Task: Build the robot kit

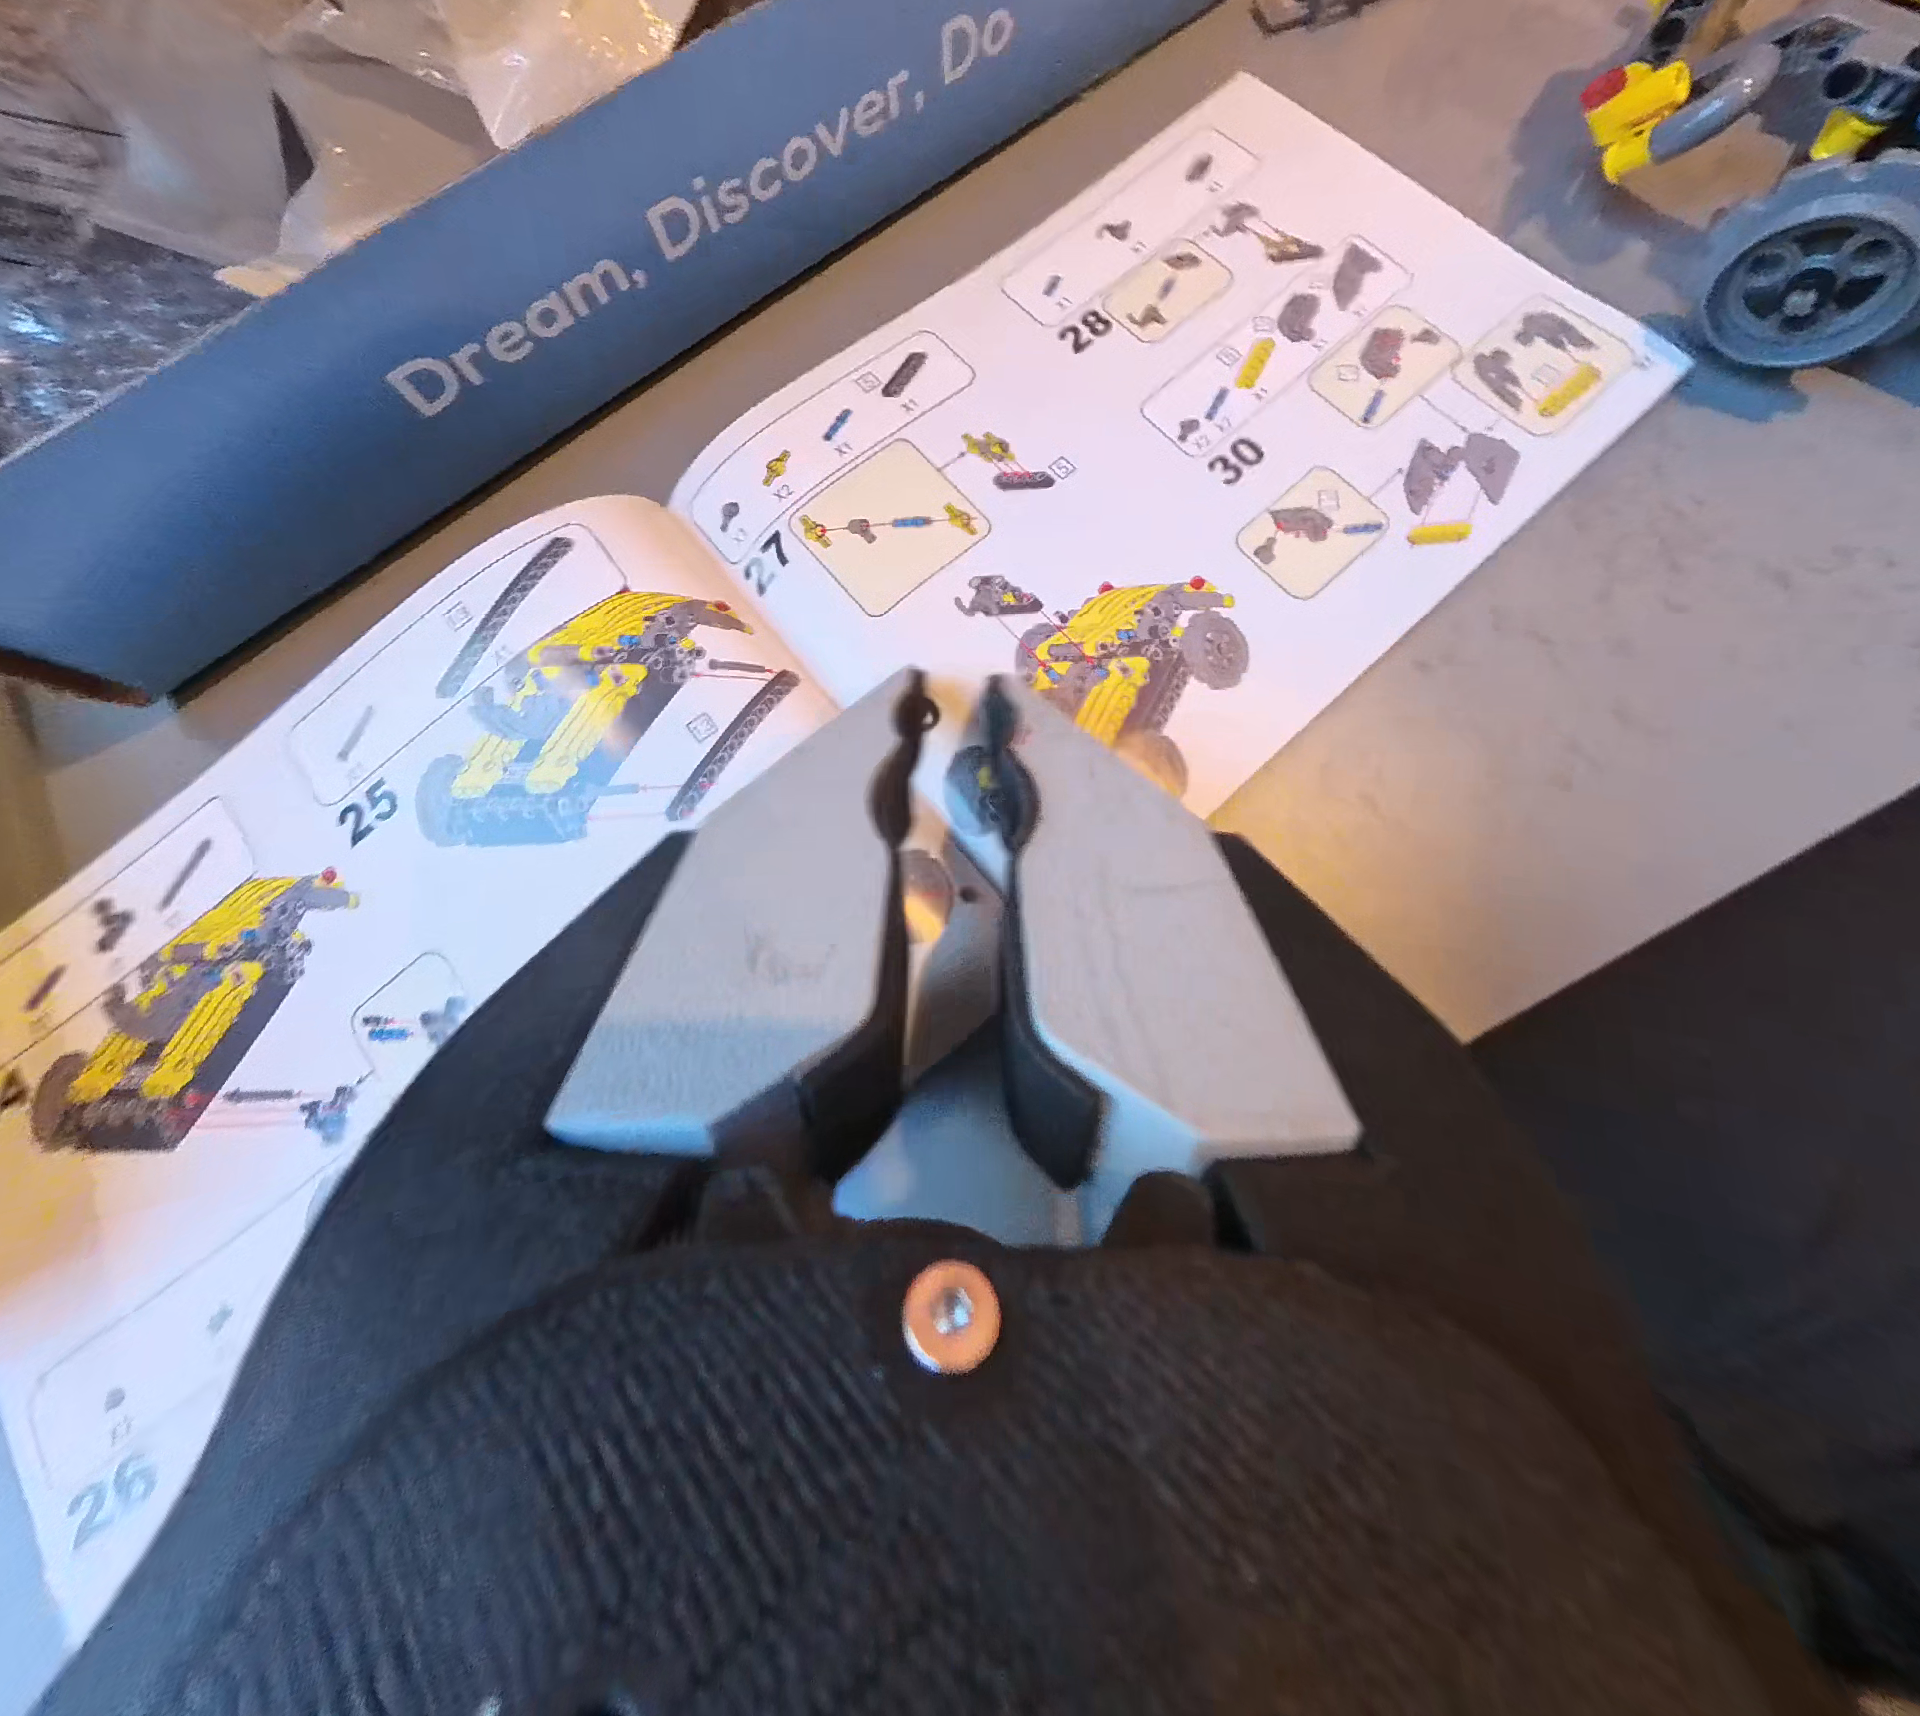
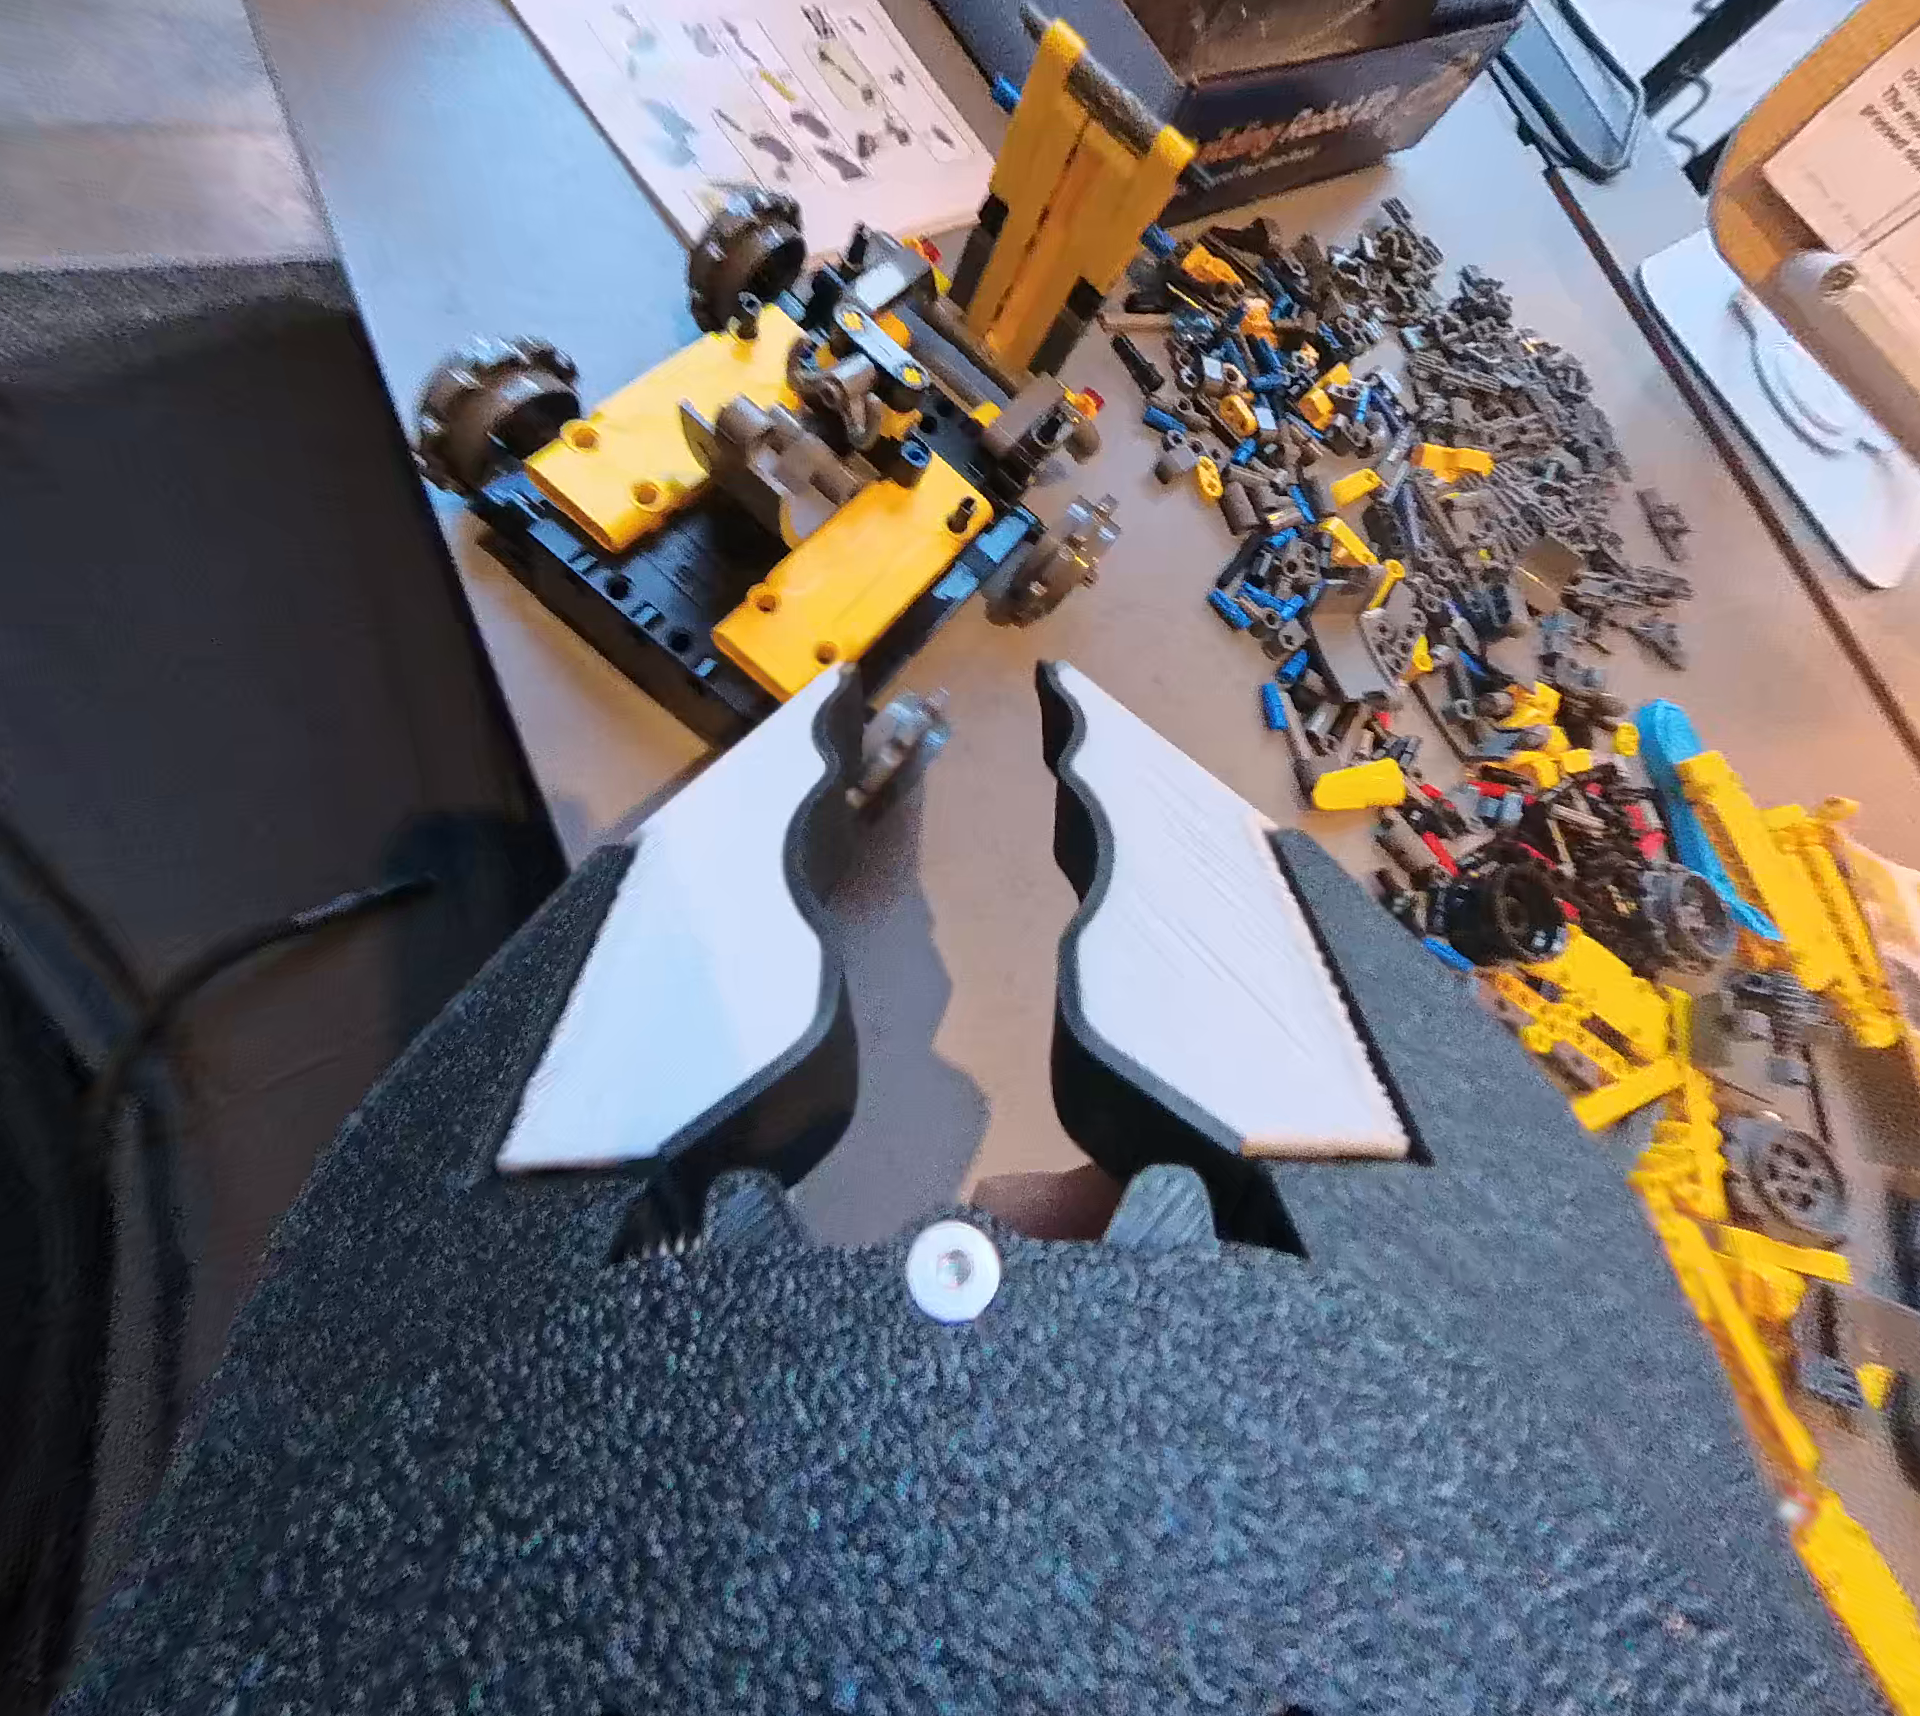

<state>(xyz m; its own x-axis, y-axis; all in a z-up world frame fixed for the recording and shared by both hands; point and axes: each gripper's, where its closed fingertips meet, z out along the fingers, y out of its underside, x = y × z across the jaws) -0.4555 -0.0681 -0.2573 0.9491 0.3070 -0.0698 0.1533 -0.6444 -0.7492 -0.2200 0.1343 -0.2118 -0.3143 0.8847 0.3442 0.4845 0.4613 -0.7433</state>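
Left tool [image 1: 954, 690] narrowed to a slit over open paper instruction booklet [image 1: 1299, 378], contents unclear; right tool [image 2: 945, 679] spread wide beside small grey plastic gear piece [image 2: 899, 747], likely light and rigid.

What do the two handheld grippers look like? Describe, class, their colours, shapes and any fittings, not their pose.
Both look alike. The left gripper has two pale grey wedge-shaped fingers edged inside with wavy black pads, set in a black, rough-textured body with one silver screw at its centre. The right gripper has the same grey fingers, black pads, speckled black body and silver screw. No cables or sleeves show.
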